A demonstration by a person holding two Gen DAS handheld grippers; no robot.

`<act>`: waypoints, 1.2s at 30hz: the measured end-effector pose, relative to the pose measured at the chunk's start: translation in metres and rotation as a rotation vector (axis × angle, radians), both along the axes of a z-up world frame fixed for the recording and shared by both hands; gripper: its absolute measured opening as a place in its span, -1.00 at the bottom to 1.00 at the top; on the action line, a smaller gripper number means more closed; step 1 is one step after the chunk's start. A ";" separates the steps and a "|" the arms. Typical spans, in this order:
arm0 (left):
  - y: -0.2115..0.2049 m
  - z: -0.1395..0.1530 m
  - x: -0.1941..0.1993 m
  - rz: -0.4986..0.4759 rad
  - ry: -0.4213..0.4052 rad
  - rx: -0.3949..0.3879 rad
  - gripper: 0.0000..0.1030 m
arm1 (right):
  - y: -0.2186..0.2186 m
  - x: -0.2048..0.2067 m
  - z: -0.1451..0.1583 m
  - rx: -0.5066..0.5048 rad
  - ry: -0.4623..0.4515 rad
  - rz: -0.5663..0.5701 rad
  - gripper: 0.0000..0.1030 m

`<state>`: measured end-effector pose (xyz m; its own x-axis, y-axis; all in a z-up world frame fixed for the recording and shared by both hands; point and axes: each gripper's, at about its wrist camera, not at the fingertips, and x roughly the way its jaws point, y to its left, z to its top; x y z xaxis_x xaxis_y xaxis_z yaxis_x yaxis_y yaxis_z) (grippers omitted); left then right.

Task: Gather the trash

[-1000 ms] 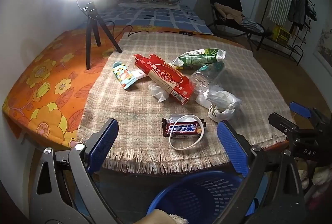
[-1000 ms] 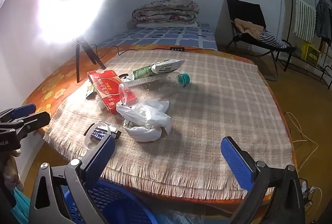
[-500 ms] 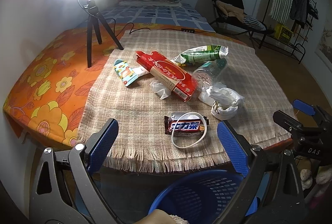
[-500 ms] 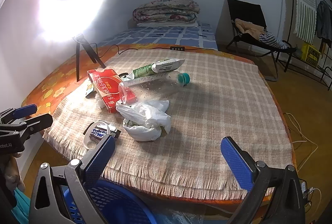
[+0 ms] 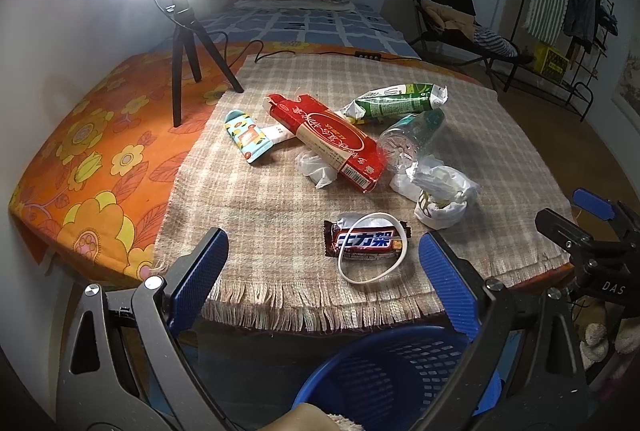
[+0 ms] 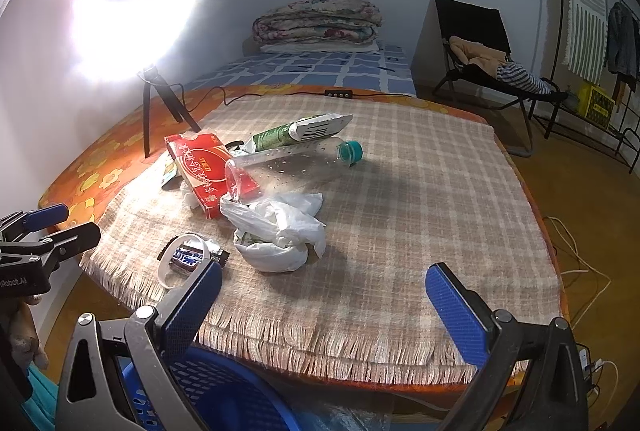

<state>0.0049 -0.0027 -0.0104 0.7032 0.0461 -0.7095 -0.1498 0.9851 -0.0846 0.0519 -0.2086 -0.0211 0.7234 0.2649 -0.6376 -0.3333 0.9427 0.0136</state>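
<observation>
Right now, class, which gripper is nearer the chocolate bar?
Left. The left gripper sits just short of the chocolate bar, jaws open. The right gripper lies off to the bar's right, past the white bag.

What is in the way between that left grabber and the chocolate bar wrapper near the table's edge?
Nothing solid blocks it. The left gripper, jaws open, faces the chocolate bar wrapper across bare plaid cloth. Only a white ring lies over the wrapper and might get pinched along with it.
</observation>
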 end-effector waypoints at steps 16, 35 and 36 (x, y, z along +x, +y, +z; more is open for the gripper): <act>0.000 0.000 -0.001 0.000 0.001 0.001 0.90 | 0.002 0.000 -0.001 -0.004 -0.002 -0.002 0.99; 0.000 0.000 0.000 0.000 0.003 0.000 0.90 | 0.001 0.000 -0.001 -0.006 -0.002 -0.002 0.99; -0.001 0.000 0.000 0.000 0.004 0.001 0.90 | 0.001 0.000 -0.001 -0.007 -0.002 -0.002 0.99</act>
